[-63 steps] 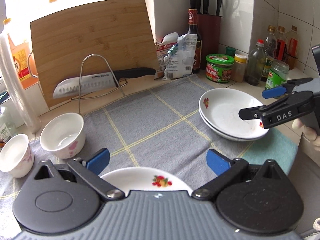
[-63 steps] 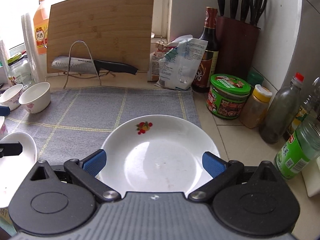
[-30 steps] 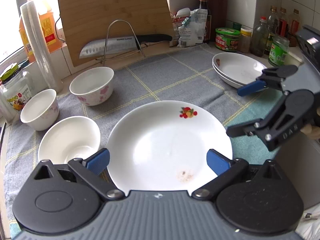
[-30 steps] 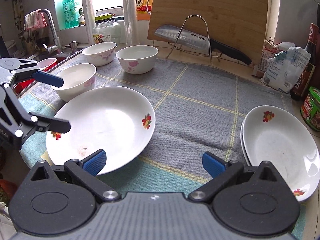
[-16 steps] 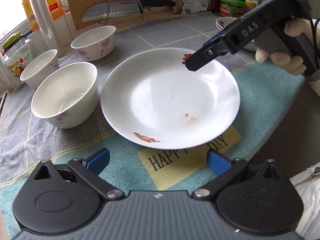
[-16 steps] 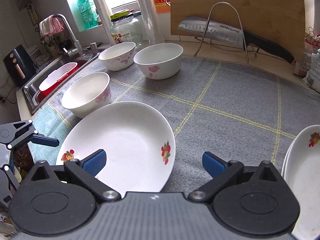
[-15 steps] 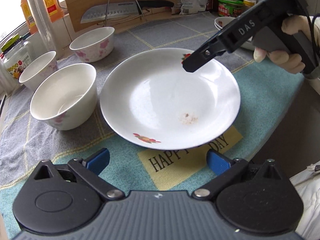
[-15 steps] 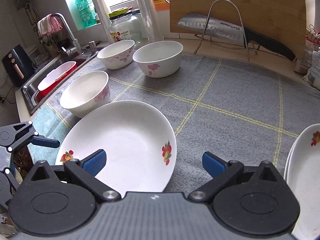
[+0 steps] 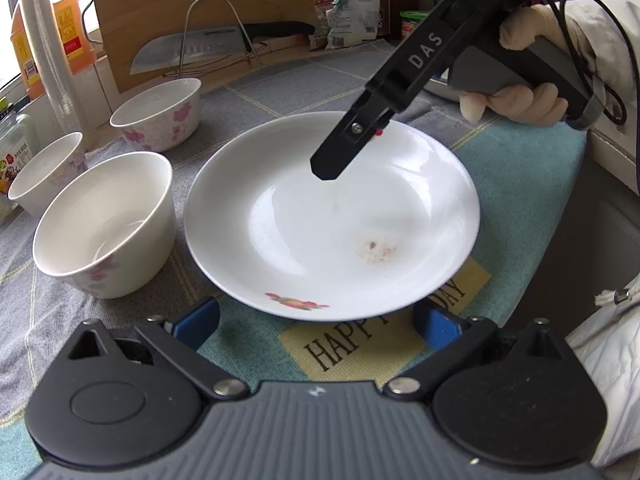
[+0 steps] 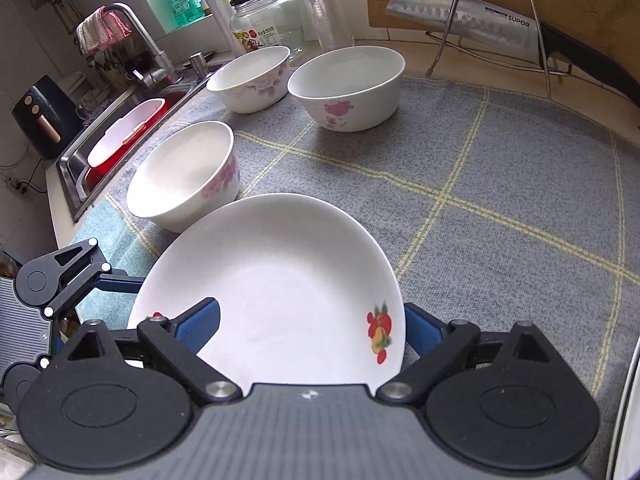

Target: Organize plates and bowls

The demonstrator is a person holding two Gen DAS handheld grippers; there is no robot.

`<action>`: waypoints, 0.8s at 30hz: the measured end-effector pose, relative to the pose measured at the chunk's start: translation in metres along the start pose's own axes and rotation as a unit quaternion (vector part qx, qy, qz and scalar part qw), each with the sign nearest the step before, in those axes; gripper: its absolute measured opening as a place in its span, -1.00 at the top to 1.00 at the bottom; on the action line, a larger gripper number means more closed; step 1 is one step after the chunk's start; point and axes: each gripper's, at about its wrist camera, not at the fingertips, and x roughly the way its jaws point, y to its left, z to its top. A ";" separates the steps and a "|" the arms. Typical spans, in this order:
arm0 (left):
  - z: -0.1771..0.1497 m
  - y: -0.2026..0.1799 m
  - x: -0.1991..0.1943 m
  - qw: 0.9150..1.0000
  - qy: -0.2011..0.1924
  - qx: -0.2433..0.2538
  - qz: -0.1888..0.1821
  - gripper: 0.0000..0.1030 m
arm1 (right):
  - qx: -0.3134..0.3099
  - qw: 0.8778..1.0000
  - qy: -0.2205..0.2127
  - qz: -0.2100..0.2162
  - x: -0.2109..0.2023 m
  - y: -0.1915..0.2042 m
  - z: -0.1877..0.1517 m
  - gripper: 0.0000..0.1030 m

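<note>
One white plate [image 9: 332, 216] with fruit prints lies on the mat [image 9: 520, 184] covering the tabletop. Just beside the plate stands one white bowl [image 9: 104, 220]; two more bowls [image 10: 344, 88] sit beyond it, three in all. The right gripper [image 10: 312, 328] reaches over the plate's far rim, its jaws closing with the rim between them, not yet pressing it. The left gripper [image 9: 316, 322] waits at the plate's near edge, jaws spread wide and holding nothing. One knife [image 9: 192, 50] rests in a wire stand behind the plate.
</note>
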 end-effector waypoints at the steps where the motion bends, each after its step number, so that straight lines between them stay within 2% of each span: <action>1: 0.001 0.001 0.001 1.000 -0.001 -0.001 0.001 -0.99 | 0.003 1.000 0.006 0.003 0.001 -0.002 0.002 -0.83; 13: 0.004 0.004 0.008 1.000 -0.008 -0.010 -0.008 -0.99 | 0.024 0.998 0.035 0.043 0.002 -0.015 0.011 -0.77; 24: 0.009 0.005 0.010 0.999 -0.010 0.023 -0.023 -0.99 | 0.034 0.996 0.066 0.048 0.004 -0.017 0.020 -0.77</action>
